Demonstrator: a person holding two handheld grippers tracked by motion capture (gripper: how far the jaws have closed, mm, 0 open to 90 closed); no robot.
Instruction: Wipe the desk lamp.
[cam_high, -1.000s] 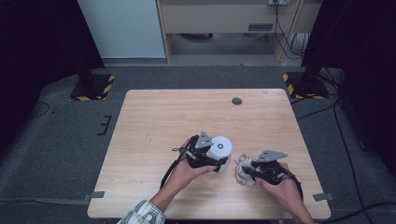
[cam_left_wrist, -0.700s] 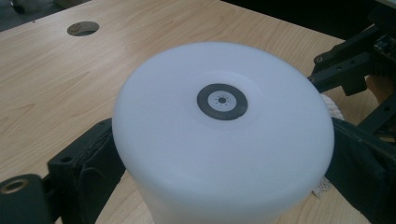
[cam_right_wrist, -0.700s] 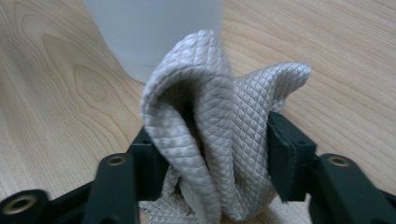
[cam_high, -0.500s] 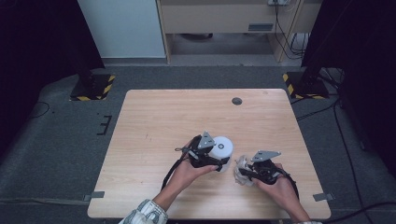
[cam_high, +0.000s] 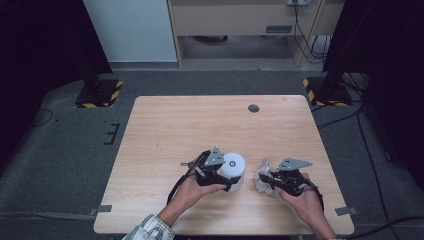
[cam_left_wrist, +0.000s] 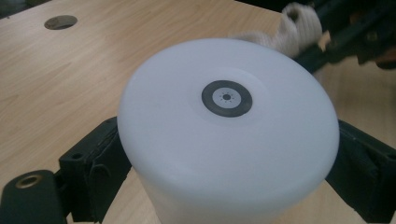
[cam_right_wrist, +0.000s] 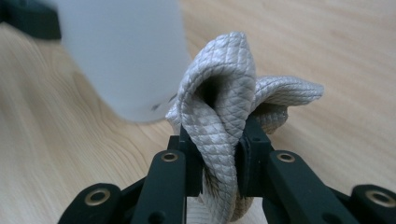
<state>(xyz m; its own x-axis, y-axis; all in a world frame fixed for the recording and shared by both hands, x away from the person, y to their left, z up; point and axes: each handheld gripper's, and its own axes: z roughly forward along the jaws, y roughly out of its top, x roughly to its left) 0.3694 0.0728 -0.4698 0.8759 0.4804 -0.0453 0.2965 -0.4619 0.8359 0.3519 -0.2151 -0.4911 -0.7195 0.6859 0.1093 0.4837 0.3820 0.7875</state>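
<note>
Near the front edge of the table (cam_high: 200, 125), right of the middle: a grey quilted cloth (cam_right_wrist: 219, 93), bunched into a standing fold and pinched low down by the right tool (cam_right_wrist: 219, 161), clenched tight on it. Soft, light and limp. Sure to flop and trail wherever unsupported, so best gripped through a thick bunch of folds, as here, rather than by a single thin edge. Textured weave, unlikely to slip between the pads. Lower part apparently resting on the wood, though hard to tell from above.

Just beside it, to the left: a white plastic tub (cam_high: 233, 170), upright, smooth and round, with a small dark ring printed on its flat top. Grasped across its sides by the left tool (cam_high: 220, 172), jaws spread wide around the body and lately drawn in a touch against it. Probably light, fairly stiff, and slick. Likely to twist or slide under a sideways push, so best held at mid-height across the full width, squarely. Cloth and tub near each other, possibly touching.

Farther back, a dark round hole (cam_high: 254, 108) in the tabletop.
</note>
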